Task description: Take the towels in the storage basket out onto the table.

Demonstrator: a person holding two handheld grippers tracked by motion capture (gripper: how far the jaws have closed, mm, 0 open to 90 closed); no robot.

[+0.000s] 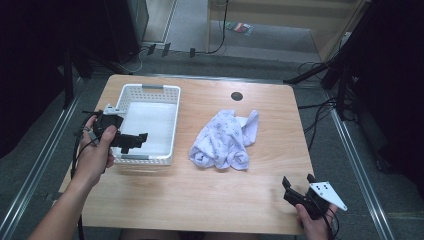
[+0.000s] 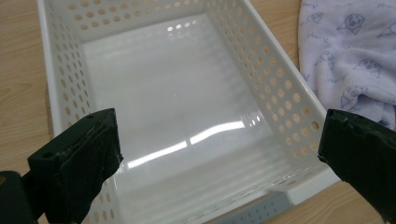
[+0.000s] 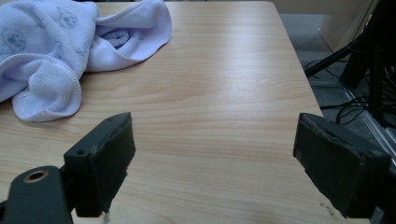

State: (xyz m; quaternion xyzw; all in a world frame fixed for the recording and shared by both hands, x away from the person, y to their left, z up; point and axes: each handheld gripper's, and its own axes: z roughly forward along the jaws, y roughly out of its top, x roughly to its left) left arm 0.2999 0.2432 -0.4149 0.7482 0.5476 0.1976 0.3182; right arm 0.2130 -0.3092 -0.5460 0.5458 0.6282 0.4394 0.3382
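The one cloth [image 1: 226, 140] lay crumpled mid-table, nearer the right edge than the single white basket [image 1: 148, 123] at the left edge. It looked soft, light and limp, likely to sag and best pinched at a raised fold. The left claw [image 1: 140, 139] hung wide open over the basket; the right claw [image 1: 297, 182] gaped wide near the front right corner.
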